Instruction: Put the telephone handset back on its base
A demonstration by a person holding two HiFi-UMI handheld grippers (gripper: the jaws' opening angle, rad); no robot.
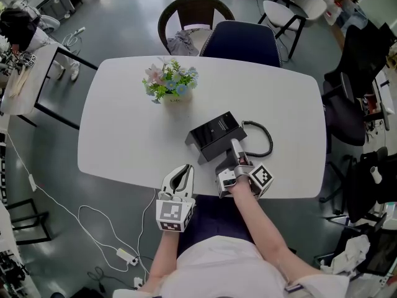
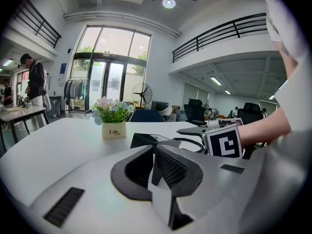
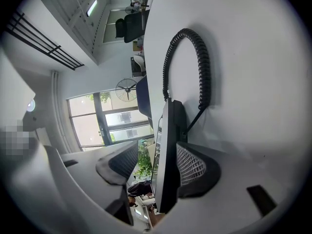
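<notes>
Near the table's front edge, handset sits against the base's right corner, between right gripper's parted jaws, one pad touching; left gripper closed, empty; seating looks unfinished.

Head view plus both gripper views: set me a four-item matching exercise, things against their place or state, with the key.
Things:
1. flower pot
2. coiled cord
3. left gripper
4. handset

Place or state:
A. between the parted jaws of the right gripper
B. jaws together, nothing between them
C. beyond the telephone base, toward the far edge of the table
D. looped on the table, right of the telephone base

Pairs: 1-C; 2-D; 3-B; 4-A.
</notes>
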